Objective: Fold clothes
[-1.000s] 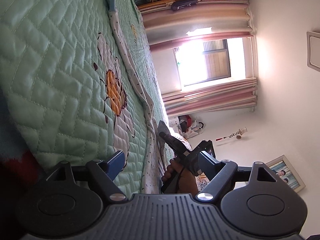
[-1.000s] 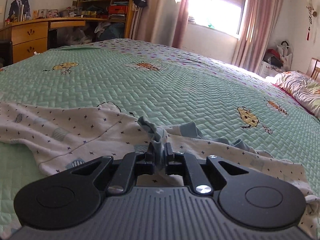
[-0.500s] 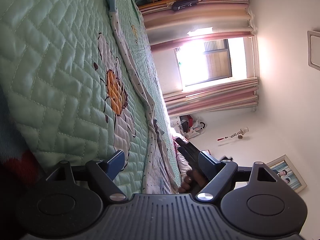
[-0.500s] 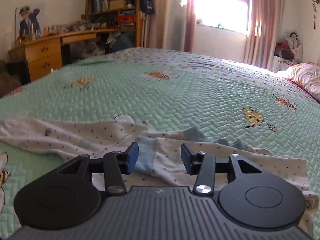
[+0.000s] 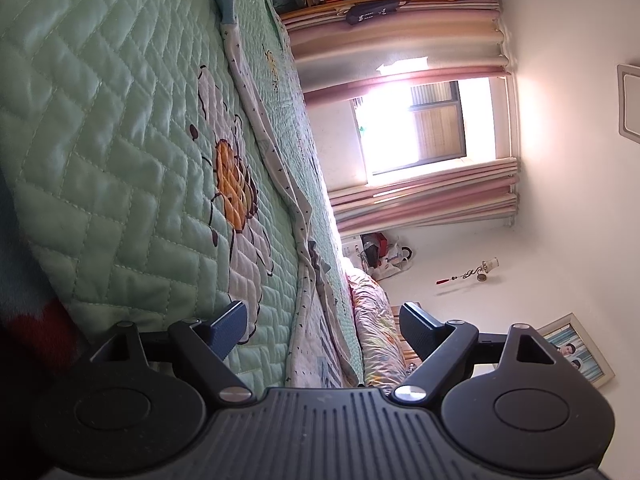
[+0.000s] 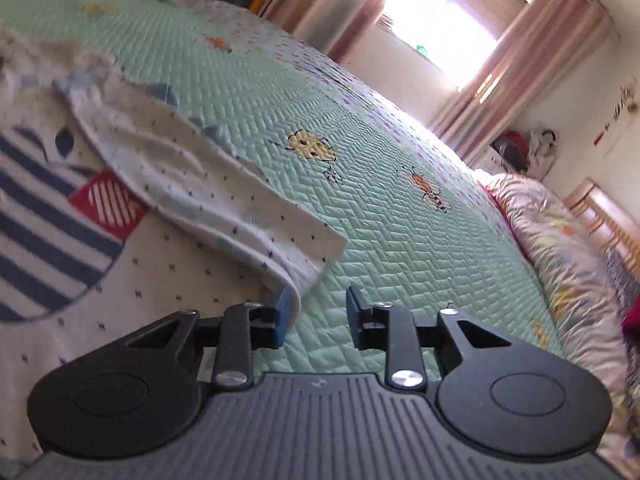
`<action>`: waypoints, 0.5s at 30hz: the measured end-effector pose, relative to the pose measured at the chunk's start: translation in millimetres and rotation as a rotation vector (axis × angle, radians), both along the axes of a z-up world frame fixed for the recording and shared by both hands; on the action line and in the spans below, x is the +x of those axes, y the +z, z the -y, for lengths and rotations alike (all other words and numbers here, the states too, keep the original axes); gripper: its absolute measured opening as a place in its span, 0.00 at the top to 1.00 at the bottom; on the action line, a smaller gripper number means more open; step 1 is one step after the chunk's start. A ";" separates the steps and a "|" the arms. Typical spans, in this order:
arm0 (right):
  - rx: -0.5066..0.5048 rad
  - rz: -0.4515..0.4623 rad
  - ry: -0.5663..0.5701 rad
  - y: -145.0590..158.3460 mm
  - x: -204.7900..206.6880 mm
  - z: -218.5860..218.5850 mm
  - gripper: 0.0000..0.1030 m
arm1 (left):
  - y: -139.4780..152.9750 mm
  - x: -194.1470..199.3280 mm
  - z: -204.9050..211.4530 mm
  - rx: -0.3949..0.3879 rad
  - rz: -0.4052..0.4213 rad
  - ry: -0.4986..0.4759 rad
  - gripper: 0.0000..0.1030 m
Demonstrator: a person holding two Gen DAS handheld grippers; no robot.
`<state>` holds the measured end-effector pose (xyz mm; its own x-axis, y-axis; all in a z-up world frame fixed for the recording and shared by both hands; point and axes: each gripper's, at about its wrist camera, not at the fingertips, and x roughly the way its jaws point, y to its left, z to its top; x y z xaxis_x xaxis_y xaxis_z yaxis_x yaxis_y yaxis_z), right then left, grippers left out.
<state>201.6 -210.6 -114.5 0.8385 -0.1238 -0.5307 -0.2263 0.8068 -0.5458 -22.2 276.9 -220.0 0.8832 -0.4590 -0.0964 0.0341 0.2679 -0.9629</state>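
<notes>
The shirt (image 6: 120, 240) lies on the quilt (image 6: 400, 240), at nine to eleven o'clock in the right wrist view. A pillow (image 6: 560, 248) sits at three o'clock, the window (image 6: 440, 28) at one o'clock.

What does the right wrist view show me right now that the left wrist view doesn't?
Only the right wrist view shows the garment's striped front with its red patch, a folded flap over it, and the open right claw at that flap's corner. Only the left wrist view shows the long sleeve ending in a teal cuff, and the open, empty left claw. Both show the green quilt, window and pillow.
</notes>
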 end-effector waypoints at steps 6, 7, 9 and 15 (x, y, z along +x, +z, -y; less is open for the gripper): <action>0.015 -0.033 0.027 -13.7 8.9 -7.2 0.85 | 2.5 0.3 1.7 0.026 -0.013 -0.003 0.17; 0.007 -0.042 0.037 -15.7 8.9 -10.5 0.85 | 2.6 0.3 1.6 0.028 -0.014 -0.003 0.17; -0.017 -0.046 0.058 -19.7 6.3 -15.7 0.84 | 2.6 0.3 0.5 0.028 -0.015 -0.003 0.17; 0.017 -0.050 0.041 -15.9 12.8 -10.8 0.84 | 3.0 -0.5 -1.9 0.023 -0.014 -0.004 0.17</action>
<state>214.5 -199.8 -130.4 0.8148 -0.0810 -0.5740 -0.2859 0.8052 -0.5195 -22.7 278.8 -216.9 0.8799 -0.4600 -0.1193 0.0217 0.2896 -0.9569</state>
